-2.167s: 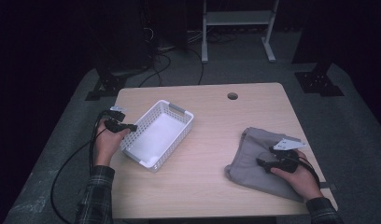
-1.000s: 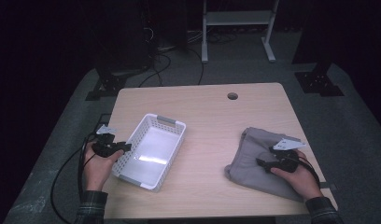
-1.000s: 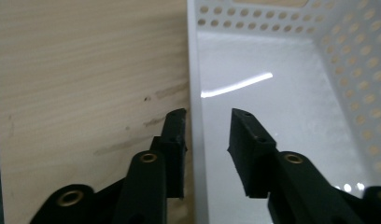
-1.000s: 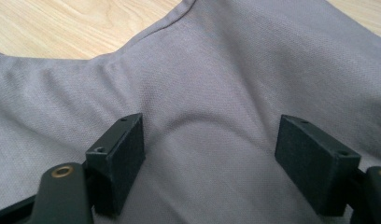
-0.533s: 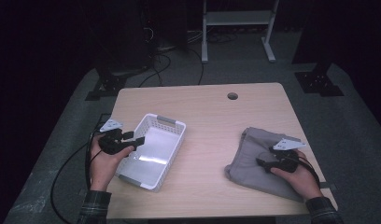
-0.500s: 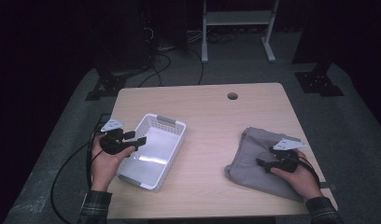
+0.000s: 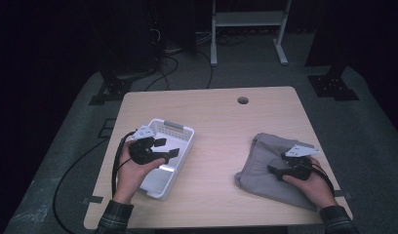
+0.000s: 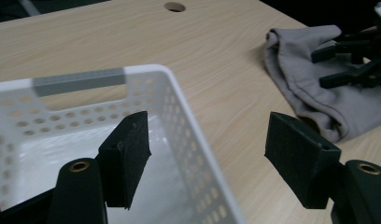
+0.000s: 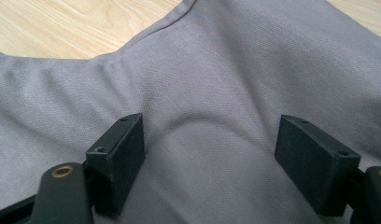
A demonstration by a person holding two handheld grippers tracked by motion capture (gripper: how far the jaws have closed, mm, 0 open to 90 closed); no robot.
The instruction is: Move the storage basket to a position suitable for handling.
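Counting one basket (image 7: 180,132), one cloth (image 7: 259,161)

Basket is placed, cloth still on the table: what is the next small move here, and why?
Probably close the right tool on the cloth. Its jaws stand open right over the grey fabric, with cloth bulging between them in the right gripper view. The left tool has just been opening, its jaws straddle the basket wall without pressing on it, and the basket is empty, so it looks ready to take the cloth.
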